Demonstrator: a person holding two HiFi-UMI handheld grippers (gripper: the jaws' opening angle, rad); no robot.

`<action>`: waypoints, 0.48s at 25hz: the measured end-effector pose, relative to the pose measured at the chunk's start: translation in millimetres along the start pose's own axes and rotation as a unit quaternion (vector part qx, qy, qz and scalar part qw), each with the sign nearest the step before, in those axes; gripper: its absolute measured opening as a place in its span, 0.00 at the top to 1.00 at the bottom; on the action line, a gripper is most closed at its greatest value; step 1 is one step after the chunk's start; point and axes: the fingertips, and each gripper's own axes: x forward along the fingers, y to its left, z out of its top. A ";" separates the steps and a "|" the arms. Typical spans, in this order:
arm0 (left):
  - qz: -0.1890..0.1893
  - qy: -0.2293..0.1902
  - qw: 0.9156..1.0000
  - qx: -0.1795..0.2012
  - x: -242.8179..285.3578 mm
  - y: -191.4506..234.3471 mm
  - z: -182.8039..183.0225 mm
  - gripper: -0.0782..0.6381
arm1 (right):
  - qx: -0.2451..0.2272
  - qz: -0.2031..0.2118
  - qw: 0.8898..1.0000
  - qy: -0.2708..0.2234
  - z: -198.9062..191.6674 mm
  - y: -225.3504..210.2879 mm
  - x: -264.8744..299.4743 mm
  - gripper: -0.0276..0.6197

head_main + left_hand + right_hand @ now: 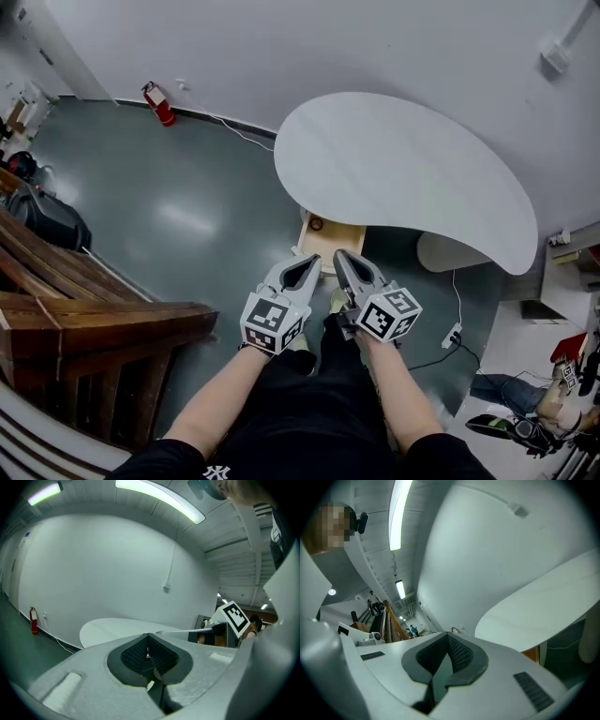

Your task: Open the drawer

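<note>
A light wooden drawer juts out from under the white kidney-shaped tabletop; a small dark round thing lies in its back left corner. Both grippers hang in the air above the drawer, side by side, in front of the person's body. My left gripper is shut, its dark pads meeting with nothing between them. My right gripper is shut too and empty, its tips pointing toward the wall over the tabletop. A sliver of the drawer's wood shows below the tabletop's edge.
Wooden slatted steps rise at the left, with a black bag behind them. A red fire extinguisher stands by the wall. The white table foot, a power strip with cable, and clutter lie at the right.
</note>
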 end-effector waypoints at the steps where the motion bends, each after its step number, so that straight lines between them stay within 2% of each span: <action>1: 0.000 -0.003 1.000 0.003 -1.0 0.0 6.5 0.88 | -0.008 0.000 1.000 -0.003 6.0 4.1 -0.3 0.93; 12: -0.010 -0.045 0.999 0.021 -14.5 -15.7 78.1 0.88 | -0.100 -0.003 0.994 -0.033 69.8 44.9 -11.3 0.93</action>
